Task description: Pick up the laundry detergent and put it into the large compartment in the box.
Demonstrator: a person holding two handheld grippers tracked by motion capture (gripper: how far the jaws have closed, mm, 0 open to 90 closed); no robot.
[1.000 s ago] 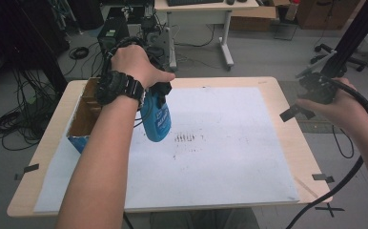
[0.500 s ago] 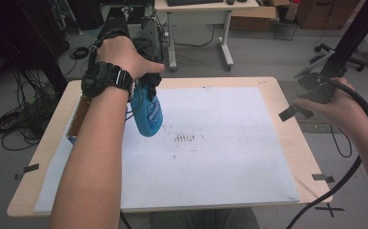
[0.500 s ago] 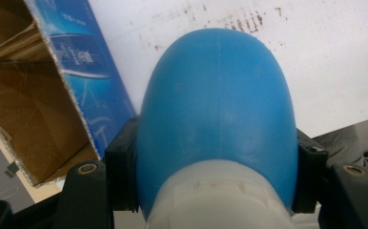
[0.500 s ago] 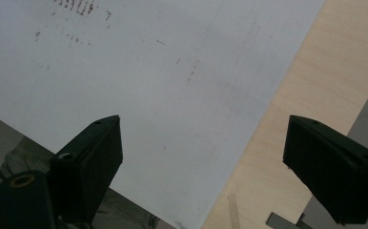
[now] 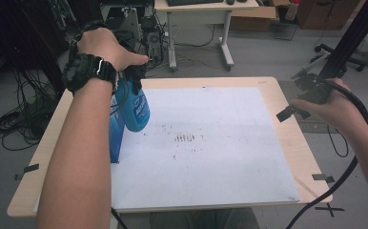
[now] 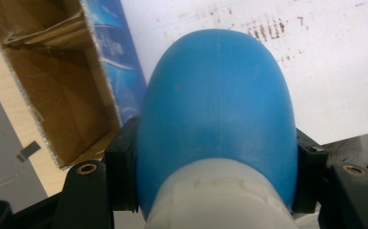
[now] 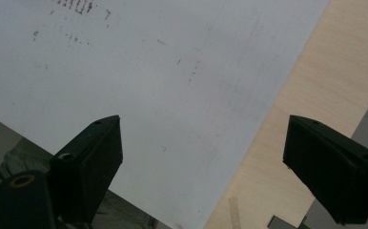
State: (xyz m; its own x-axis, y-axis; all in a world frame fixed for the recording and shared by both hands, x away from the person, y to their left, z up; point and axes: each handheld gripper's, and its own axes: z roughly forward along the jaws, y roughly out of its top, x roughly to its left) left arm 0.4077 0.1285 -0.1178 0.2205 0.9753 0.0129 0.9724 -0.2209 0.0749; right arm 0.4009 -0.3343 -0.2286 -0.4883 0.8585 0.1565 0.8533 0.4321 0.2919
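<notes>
Left hand-held gripper (image 6: 215, 191) clamps smooth rounded, apparently plastic bottle (image 6: 218, 109).

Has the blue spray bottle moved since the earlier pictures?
Yes. The blue spray bottle, held in the left gripper, has been lifted up and away from the open box toward the table's far edge.

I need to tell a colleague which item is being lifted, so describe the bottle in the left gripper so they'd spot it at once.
Look at the wooden table covered by a white sheet, then its left edge, where an open cardboard box with a blue printed side stands. Just beside it, the left gripper is clamped on a blue bottle with a rounded body and a white collar, held above the sheet.
</notes>
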